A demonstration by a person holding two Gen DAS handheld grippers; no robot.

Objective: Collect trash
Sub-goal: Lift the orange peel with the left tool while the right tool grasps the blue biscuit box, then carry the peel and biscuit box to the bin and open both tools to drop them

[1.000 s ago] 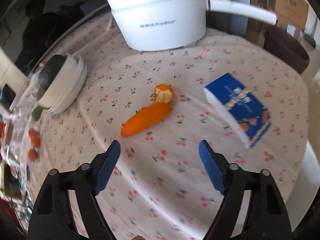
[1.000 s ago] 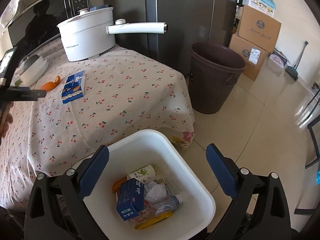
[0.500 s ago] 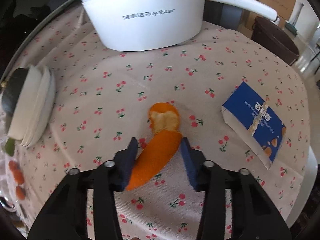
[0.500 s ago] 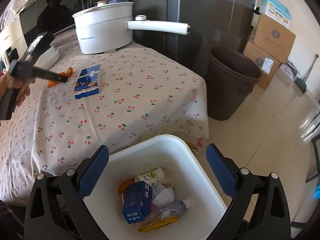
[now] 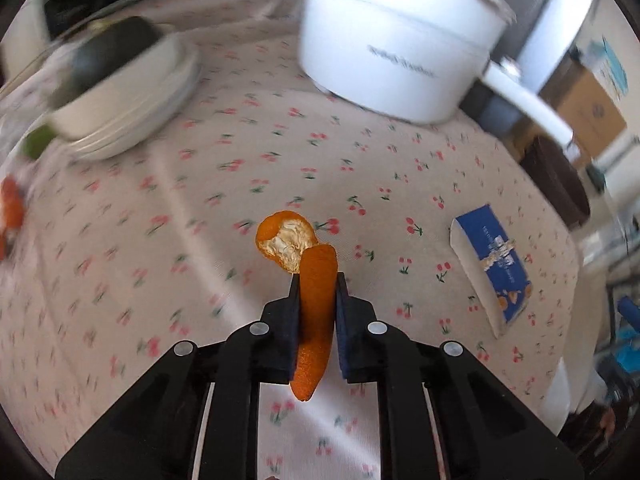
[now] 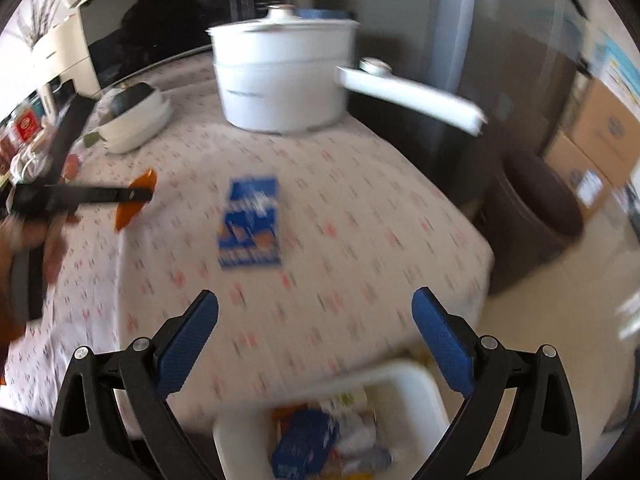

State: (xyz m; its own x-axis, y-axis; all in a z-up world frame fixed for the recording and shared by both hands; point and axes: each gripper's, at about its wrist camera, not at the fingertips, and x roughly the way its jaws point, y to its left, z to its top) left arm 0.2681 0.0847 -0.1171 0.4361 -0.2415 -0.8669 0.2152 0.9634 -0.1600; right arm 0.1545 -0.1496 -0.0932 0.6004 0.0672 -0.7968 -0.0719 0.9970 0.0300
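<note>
Cherry-print tablecloth [image 5: 400, 168] — steel fridge [image 6: 500, 40], pale tile floor [image 6: 560, 272].

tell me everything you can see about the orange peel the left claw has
The orange peel is a long, curved strip, bright orange and pebbled outside, with a wider cupped end showing pale, fibrous pith. The left claw is shut on its narrow middle, the two blue pads pressing either side. The tapered tail hangs back between the black arms; the cupped end sticks out ahead past the fingertips. In the right wrist view the peel looks lifted off the cherry-print tablecloth, slanting, touching only the claw.
</note>
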